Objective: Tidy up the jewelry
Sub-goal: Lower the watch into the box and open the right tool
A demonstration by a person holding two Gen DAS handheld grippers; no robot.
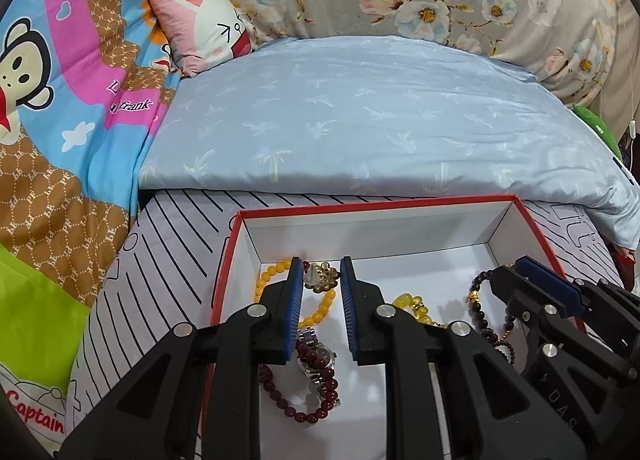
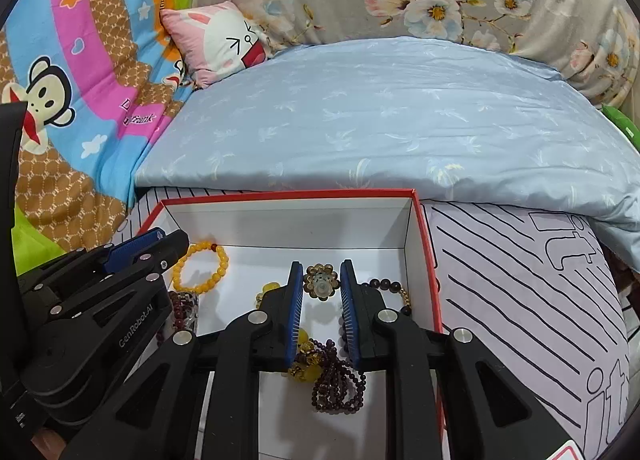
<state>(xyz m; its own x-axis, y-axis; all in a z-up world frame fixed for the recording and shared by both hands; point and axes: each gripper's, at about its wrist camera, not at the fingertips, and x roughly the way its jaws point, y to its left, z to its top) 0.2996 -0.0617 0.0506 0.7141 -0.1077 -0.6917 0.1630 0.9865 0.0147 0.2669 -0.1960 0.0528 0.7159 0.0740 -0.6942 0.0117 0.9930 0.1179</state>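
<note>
A red-rimmed white box [image 1: 376, 205] lies on the bed and holds jewelry. In the left wrist view my left gripper [image 1: 319, 274] is open and empty above a flower-shaped bracelet [image 1: 320, 280], a yellow bead bracelet [image 1: 272, 274], a silver watch [image 1: 316, 360] and a dark red bead bracelet [image 1: 316, 384]. My right gripper shows at the right [image 1: 536, 280]. In the right wrist view my right gripper [image 2: 320, 276] is open and empty above the flower bracelet [image 2: 320, 284], a purple bead strand [image 2: 340, 384] and yellow stones [image 2: 306, 370]. The box rim [image 2: 288, 195] shows there too.
A light blue quilt [image 1: 360, 115] lies behind the box. A cartoon monkey blanket [image 1: 60, 99] is on the left and a pink rabbit pillow [image 1: 204, 27] behind it. The box sits on a striped white sheet [image 2: 520, 280].
</note>
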